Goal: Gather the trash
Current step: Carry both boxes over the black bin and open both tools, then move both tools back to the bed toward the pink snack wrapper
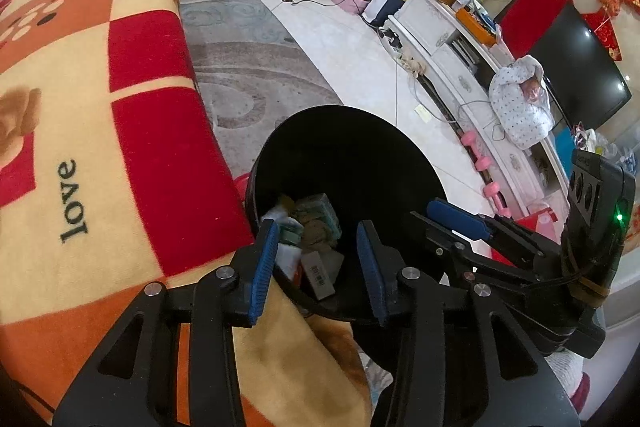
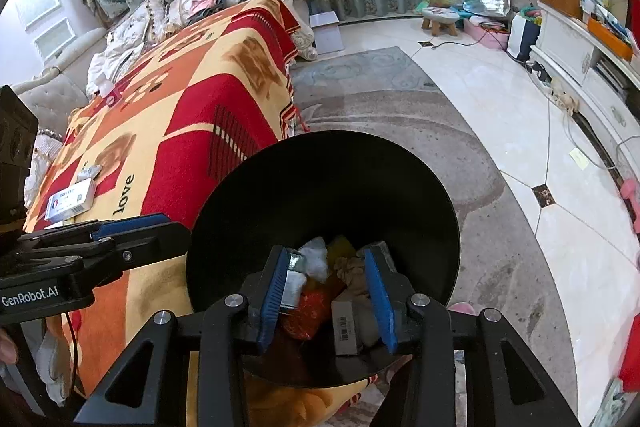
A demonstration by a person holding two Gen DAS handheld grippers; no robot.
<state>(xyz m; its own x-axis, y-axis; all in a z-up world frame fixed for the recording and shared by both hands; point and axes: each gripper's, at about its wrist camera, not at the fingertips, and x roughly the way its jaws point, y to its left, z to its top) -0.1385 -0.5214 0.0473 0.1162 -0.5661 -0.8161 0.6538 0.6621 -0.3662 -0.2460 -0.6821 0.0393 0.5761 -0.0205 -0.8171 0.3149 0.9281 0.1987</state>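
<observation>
Left gripper [image 1: 318, 267] and right gripper [image 2: 326, 293]: angled down over black bin [image 2: 320, 179], jaws parted, empty | Patterned blanket [image 1: 100, 131] beside bin | Rug [image 2: 400, 115], tiled floor [image 2: 560, 227]

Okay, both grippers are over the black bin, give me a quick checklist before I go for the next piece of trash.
1. Left gripper empty: ok, jaws apart, nothing between them.
2. Right gripper empty: ok, jaws apart; the small can lies beside its left finger, down in the bin.
3. Dropped trash inside the black bin: ok.
4. Bin has room: ok, upper wall bare.
5. Next trash located: ok, a white box lies on the blanket.
6. Bin upright: cannot tell.
</observation>
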